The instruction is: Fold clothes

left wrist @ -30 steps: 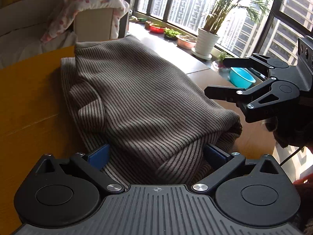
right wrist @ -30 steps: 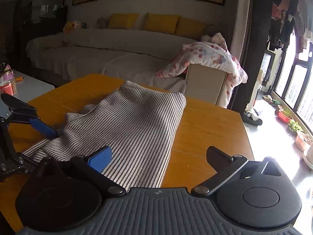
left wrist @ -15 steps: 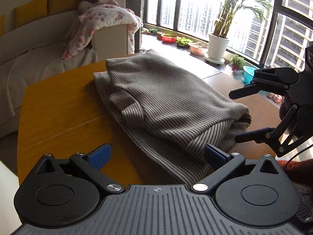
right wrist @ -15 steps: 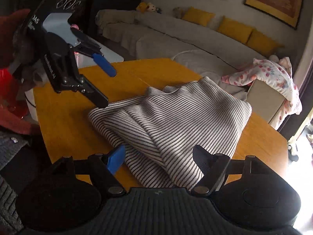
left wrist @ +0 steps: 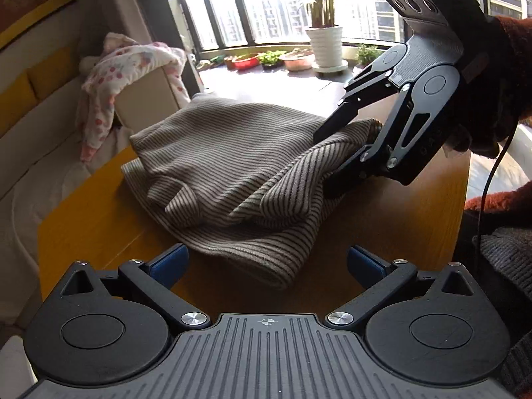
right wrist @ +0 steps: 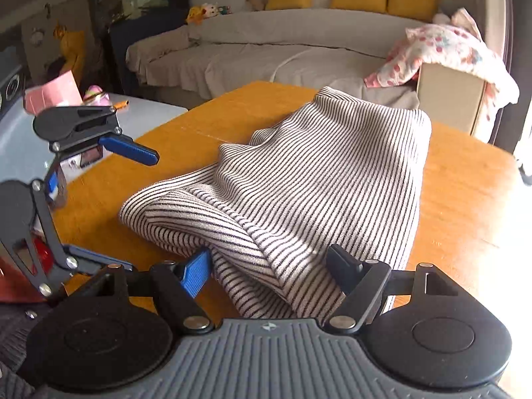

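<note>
A grey striped knit garment (left wrist: 226, 166) lies folded in a loose bundle on the orange wooden table (left wrist: 99, 219). It also shows in the right wrist view (right wrist: 326, 173). My left gripper (left wrist: 266, 262) is open and empty, just short of the garment's near folded edge. My right gripper (right wrist: 271, 269) is open, its fingers straddling a raised corner of the garment. In the left wrist view the right gripper (left wrist: 327, 163) shows at the garment's right end with cloth between its fingers.
A sofa (right wrist: 266, 50) with yellow cushions stands beyond the table. A flowered cloth (right wrist: 449, 53) hangs over a box by the table's far corner. Potted plants (left wrist: 326, 40) line the window sill. A low white table (right wrist: 143, 109) stands at the left.
The right gripper has moved in onto the garment's end, so cloth now lies between its fingers and is lifted a little. The left gripper has drawn back slightly from the garment.
</note>
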The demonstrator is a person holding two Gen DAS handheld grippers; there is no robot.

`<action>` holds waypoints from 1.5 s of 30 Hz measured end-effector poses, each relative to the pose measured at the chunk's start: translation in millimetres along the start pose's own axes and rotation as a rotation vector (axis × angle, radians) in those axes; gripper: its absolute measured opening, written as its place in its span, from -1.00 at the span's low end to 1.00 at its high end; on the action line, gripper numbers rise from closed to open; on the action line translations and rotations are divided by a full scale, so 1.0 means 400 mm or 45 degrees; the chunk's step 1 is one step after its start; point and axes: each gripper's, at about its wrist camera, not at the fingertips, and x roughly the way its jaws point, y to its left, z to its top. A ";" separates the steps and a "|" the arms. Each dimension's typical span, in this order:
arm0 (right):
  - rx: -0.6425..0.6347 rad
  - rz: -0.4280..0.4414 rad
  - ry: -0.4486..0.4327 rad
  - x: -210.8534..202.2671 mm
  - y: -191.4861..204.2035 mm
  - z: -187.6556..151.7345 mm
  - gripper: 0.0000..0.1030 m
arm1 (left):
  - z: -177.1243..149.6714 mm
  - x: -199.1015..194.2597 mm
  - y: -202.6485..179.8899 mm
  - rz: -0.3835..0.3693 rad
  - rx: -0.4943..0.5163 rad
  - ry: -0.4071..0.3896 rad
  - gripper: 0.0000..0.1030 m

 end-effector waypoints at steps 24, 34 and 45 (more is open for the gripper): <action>-0.683 -0.516 -0.157 -0.017 0.056 -0.014 -0.47 | 0.042 -0.005 0.161 -0.273 -0.585 -0.242 1.00; -0.816 -0.168 0.151 -0.275 0.165 0.023 -0.50 | 0.108 0.068 0.278 -0.499 -0.881 -0.330 0.42; -0.878 0.006 0.234 -0.175 0.016 0.218 -0.41 | 0.058 0.355 0.353 -0.855 -1.085 -0.077 0.13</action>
